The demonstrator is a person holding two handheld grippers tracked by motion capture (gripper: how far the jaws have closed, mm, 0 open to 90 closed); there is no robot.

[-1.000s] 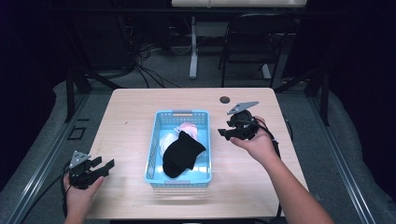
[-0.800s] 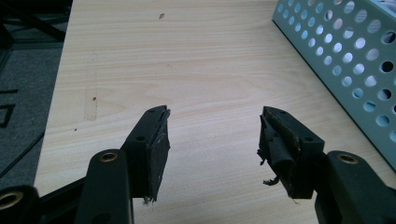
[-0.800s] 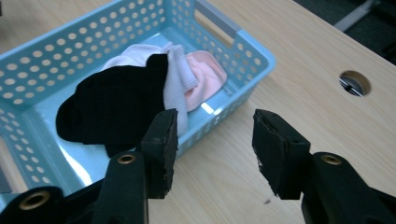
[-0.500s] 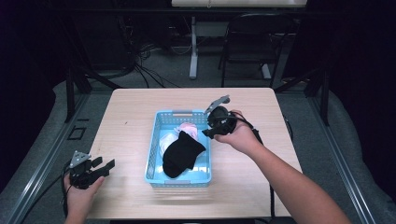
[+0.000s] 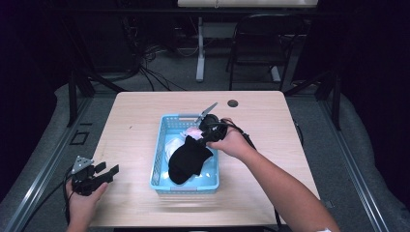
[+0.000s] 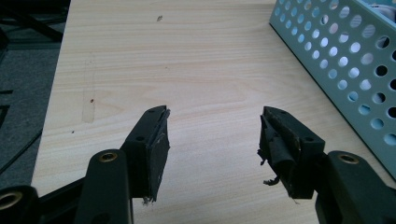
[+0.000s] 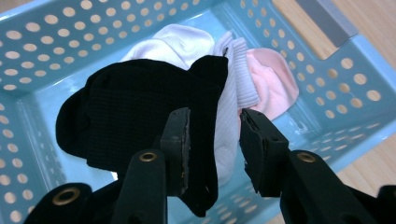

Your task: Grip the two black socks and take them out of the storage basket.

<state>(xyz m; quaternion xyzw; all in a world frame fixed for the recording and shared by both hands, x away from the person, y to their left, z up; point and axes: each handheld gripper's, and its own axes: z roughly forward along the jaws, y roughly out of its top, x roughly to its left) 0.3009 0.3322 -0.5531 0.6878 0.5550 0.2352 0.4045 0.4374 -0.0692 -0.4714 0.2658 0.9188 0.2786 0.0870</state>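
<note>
Two grippers | right gripper [image 7: 212, 154]: jaws parted around black sock [image 7: 135, 112] in basket [image 5: 167, 126] | left gripper [image 6: 212, 144]: released, empty, on table [image 6: 187, 60]

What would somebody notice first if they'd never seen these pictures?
Probably the bright blue basket in the middle of the wooden table, with a black sock lying on top of white and pink socks. The right gripper is reaching into it, jaws open around the black sock's edge. The left gripper waits open near the table's front left corner.
</note>
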